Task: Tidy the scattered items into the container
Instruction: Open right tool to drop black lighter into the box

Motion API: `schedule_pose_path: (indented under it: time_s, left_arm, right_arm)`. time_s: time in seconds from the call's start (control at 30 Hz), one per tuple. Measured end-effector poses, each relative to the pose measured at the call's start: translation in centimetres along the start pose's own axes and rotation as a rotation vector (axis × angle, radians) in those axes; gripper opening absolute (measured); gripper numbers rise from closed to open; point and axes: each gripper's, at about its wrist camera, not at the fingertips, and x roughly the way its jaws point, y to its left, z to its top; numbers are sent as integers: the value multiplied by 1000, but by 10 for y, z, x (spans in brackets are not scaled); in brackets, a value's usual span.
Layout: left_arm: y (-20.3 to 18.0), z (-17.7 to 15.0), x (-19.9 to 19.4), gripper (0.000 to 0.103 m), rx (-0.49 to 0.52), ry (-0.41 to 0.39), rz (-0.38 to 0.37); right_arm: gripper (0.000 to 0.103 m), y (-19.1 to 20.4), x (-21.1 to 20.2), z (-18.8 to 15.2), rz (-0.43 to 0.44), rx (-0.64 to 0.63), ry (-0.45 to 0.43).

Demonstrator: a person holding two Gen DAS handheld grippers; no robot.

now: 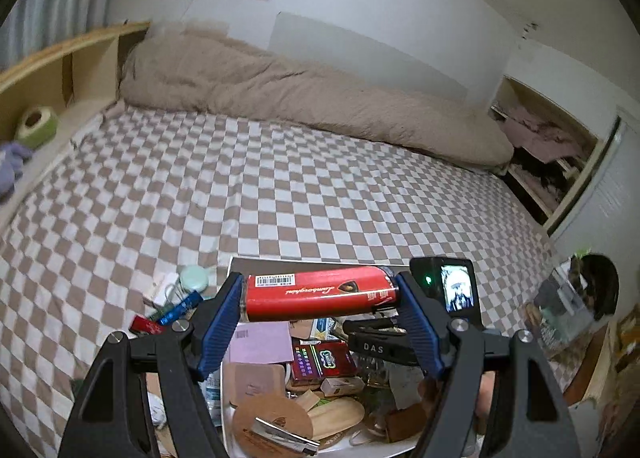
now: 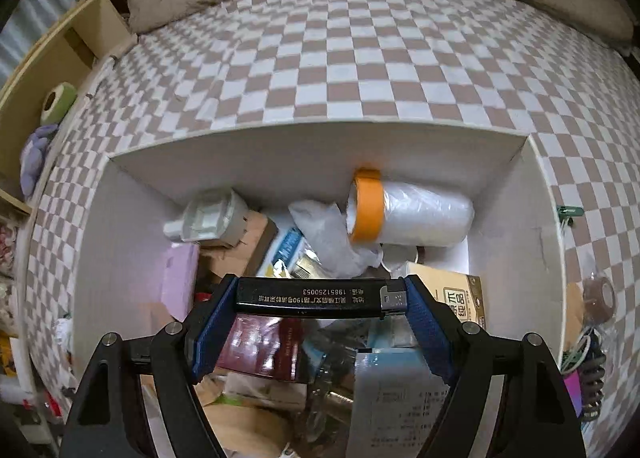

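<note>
- A bed [image 1: 280,185] with a brown-and-white checked sheet fills the room's middle; a beige duvet [image 1: 304,97] is bunched along the white wall; a wooden shelf [image 1: 60,65] at the bed's left edge carries a green tape roll [image 1: 38,125]
- A white container [image 2: 304,161] sits open on the sheet, crowded with boxes, packets and a plastic-wrapped roll with an orange band [image 2: 404,213]; a few small items [image 1: 172,298] lie on the sheet just left of it
- The left gripper [image 1: 320,294] hangs over the container; its blue fingers [image 1: 220,318] stand wide, pinching a red lighter [image 1: 320,292] end to end, crosswise
- The right gripper [image 2: 320,298] points steeply down into the container; its fingers [image 2: 208,330] stand equally wide, clamping a black lighter [image 2: 316,298] by its two ends, above the contents
</note>
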Motion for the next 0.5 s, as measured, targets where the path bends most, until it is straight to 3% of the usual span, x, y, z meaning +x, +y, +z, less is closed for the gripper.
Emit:
schedule_pose_path:
  time_s: [0.13, 0.23, 0.5]
  left_arm:
    - [2, -1, 10, 75, -43, 19, -1]
    - [-1, -4, 13, 75, -33, 28, 13]
    - [-1, -4, 29, 75, -14, 42, 33]
  right_arm:
    - [82, -6, -3, 1, -1, 14, 3]
    - [94, -9, -10, 4, 17, 15, -30]
    - [94, -33, -24, -10, 73, 9, -85]
